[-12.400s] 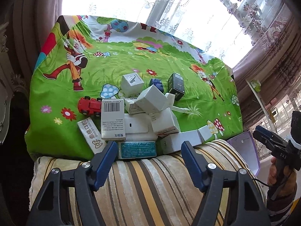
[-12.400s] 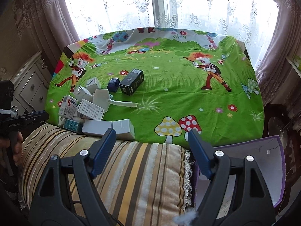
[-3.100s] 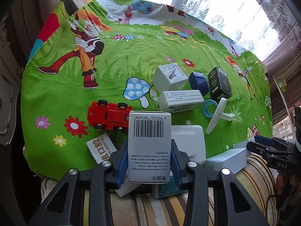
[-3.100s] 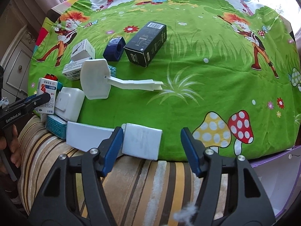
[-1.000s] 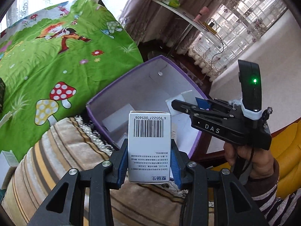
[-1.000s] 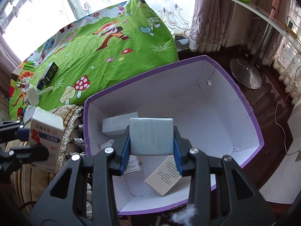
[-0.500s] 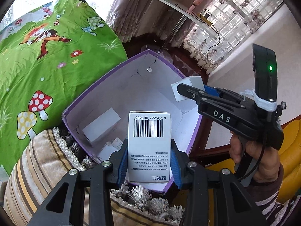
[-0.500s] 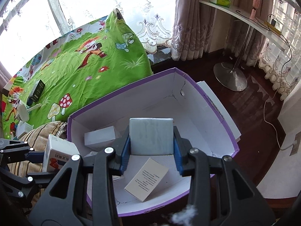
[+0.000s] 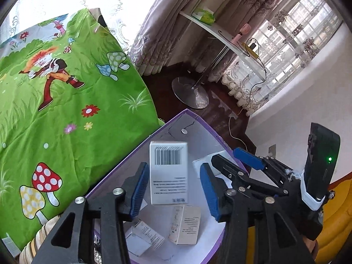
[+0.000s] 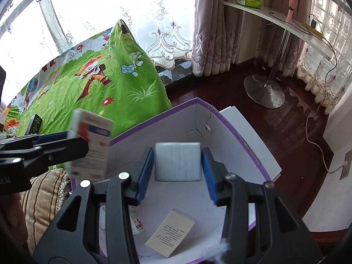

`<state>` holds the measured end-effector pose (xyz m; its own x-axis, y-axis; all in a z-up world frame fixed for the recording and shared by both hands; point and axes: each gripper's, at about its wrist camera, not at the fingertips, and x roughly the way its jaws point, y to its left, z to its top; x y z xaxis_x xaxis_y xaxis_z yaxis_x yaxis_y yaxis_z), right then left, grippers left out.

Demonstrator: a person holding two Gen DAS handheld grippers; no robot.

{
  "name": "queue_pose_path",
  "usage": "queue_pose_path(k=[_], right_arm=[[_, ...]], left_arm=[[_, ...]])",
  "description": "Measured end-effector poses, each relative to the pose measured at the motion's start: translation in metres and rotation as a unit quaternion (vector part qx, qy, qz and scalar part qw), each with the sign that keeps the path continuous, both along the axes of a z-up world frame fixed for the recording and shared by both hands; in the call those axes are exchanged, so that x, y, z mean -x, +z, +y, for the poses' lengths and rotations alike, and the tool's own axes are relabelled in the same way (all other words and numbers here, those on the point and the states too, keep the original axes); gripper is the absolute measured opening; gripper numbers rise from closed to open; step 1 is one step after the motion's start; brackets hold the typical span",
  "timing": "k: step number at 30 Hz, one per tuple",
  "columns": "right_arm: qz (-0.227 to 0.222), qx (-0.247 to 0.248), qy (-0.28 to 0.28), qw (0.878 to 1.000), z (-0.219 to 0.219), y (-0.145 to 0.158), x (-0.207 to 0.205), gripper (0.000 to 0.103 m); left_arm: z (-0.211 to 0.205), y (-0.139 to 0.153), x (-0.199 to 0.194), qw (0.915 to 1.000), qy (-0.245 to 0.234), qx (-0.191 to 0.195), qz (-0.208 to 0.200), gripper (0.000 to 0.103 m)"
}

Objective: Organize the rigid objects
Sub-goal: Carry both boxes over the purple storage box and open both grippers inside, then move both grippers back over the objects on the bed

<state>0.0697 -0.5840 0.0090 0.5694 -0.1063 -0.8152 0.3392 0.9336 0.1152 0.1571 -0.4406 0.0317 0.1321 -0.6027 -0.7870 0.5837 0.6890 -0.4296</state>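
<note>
Both tools have just been opening over the purple-rimmed white cardboard bin (image 10: 231,132): the left tool (image 9: 173,189) frees the barcoded white carton (image 9: 169,173), the right tool (image 10: 178,173) the plain pale-grey box (image 10: 177,161), so both drop in, sorted.

Both grippers — left (image 9: 173,189), right (image 10: 178,173) — angled downward, jaws just opening.
</note>
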Motion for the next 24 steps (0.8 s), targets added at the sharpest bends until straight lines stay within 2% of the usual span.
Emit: queue_pose_path(k=[2,10,17,24], right_arm=[[-0.007,0.008,-0.002,1.000,0.001,0.003,0.000,0.071],[-0.012,0.003,0.013,1.000,0.018,0.017,0.001,0.071],[-0.029,0.002,0.056,0.998,0.057,0.038,-0.007,0.073],[-0.031,0.001,0.116,0.993,0.109,0.047,-0.025,0.074]], left_arm=[[0.004,0.000,-0.001,1.0000,0.003,0.002,0.001,0.057],[0.046,0.013,0.005,0.9993,0.028,0.006,-0.021,0.057],[0.107,0.026,0.009,0.9963,0.069,-0.005,-0.051,0.057],[0.180,0.031,0.010,0.9895,0.128,-0.017,-0.065,0.057]])
